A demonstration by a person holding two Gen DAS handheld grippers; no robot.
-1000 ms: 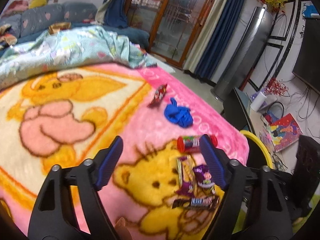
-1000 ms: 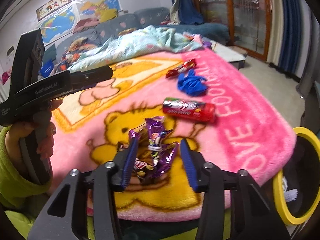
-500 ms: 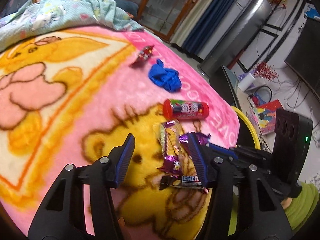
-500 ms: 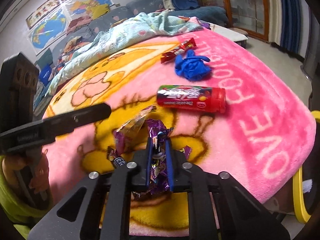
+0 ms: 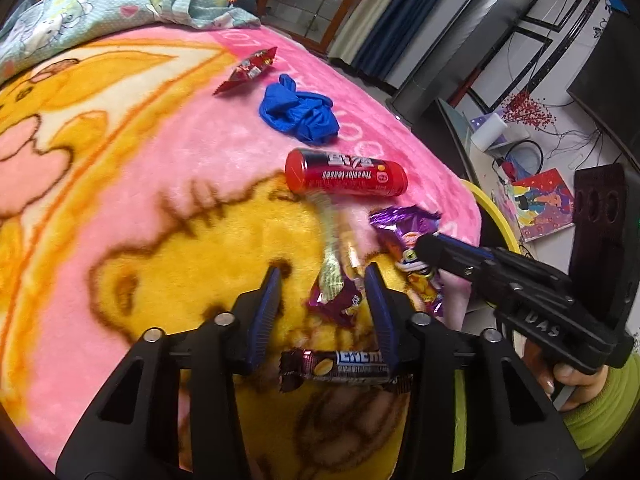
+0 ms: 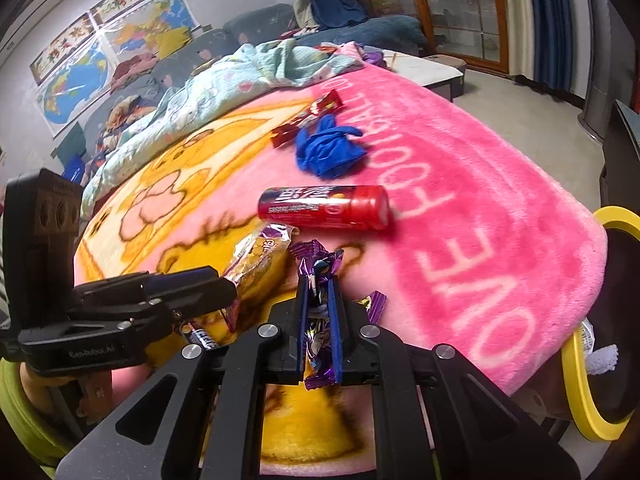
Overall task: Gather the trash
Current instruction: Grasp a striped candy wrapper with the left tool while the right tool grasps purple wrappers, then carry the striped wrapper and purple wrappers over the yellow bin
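Trash lies on a pink and yellow bear blanket (image 5: 120, 184). My right gripper (image 6: 318, 286) is shut on a purple candy wrapper (image 6: 318, 264), which also shows in the left wrist view (image 5: 404, 232). My left gripper (image 5: 322, 280) is open, its fingers on either side of a blurred yellow and purple snack wrapper (image 5: 334, 284), also in the right wrist view (image 6: 260, 254). A dark candy bar wrapper (image 5: 340, 368) lies just below it. A red candy tube (image 5: 346, 174), a crumpled blue glove (image 5: 298, 112) and a red wrapper (image 5: 248, 70) lie farther away.
A black bin with a yellow rim (image 6: 592, 376) stands off the blanket's right edge, with white trash inside. A light blue quilt (image 6: 224, 88) is bunched at the far side. Furniture, cables and a red book (image 5: 544, 204) are on the floor beyond.
My right gripper closed on the purple wrapper and holds it. My left gripper came down and forward over the snack wrapper, its jaws narrower than before.
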